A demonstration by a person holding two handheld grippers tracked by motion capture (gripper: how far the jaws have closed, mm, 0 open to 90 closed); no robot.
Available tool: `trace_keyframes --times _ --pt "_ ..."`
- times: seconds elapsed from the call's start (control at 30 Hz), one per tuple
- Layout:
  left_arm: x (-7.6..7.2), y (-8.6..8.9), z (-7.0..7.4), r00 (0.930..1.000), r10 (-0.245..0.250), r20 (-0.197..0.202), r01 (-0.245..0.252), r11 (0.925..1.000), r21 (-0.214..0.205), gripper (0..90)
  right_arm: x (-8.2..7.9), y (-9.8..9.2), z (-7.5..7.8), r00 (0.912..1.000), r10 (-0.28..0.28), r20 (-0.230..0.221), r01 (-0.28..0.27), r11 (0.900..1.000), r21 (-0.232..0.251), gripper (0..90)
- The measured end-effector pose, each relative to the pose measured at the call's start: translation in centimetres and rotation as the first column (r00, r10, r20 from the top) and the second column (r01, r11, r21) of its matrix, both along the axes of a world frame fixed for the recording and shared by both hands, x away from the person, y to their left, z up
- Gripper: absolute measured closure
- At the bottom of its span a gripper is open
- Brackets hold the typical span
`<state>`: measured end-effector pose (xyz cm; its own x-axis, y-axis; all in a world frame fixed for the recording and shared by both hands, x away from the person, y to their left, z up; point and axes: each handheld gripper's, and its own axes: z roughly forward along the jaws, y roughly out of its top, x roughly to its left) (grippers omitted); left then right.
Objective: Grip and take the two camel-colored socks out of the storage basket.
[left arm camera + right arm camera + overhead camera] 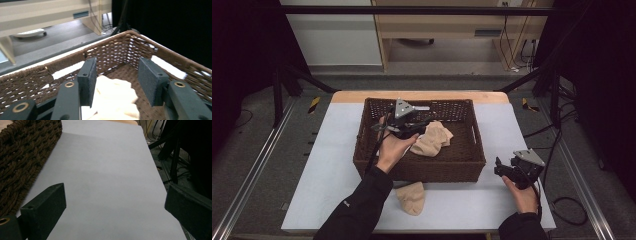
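Holding cream socks (433, 139), a brown basket (419, 169) sat mid-table.
Left gripper (116, 75) hovered open-jawed inside; right gripper (503, 169) open on its right; another sock (412, 197) lay near.

I saw the high view look down and forward from afar; both gripper views sat close, sharing the basket (419, 165) (117, 50) (22, 150).

No legible text (labels, numbers, signs)
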<state>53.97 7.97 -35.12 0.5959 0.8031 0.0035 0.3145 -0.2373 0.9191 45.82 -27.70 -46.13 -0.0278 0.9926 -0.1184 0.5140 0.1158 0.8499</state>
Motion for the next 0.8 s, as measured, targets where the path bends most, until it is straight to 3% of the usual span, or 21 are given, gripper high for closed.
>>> trace_keyframes --times 0.3,0.53,0.63,0.8 --pt "2.2 -1.4 -2.8 0.9995 0.023 -0.023 -0.021 0.997 0.074 48.9 0.1 -0.1 -0.1 1.0 -0.001 -0.007 0.001 1.0 -0.001 3.9" --pt "3.3 -2.3 -5.2 0.9945 0.033 -0.099 -0.016 0.9858 0.167 53.3 0.1 -0.2 -0.1 1.0 -0.006 -0.004 0.006 1.0 -0.001 3.8" --pt "3.4 -2.6 -5.9 0.9918 0.021 -0.126 0.003 0.9828 0.185 54.6 0.1 -0.1 -0.1 1.0 0.0 -0.002 0.0 1.0 -0.006 3.9" --pt "3.5 -2.8 -5.8 0.9906 -0.007 -0.137 0.029 0.9875 0.155 53.1 0.2 -0.1 -0.2 1.0 -0.003 -0.008 0.003 1.0 -0.003 3.9"
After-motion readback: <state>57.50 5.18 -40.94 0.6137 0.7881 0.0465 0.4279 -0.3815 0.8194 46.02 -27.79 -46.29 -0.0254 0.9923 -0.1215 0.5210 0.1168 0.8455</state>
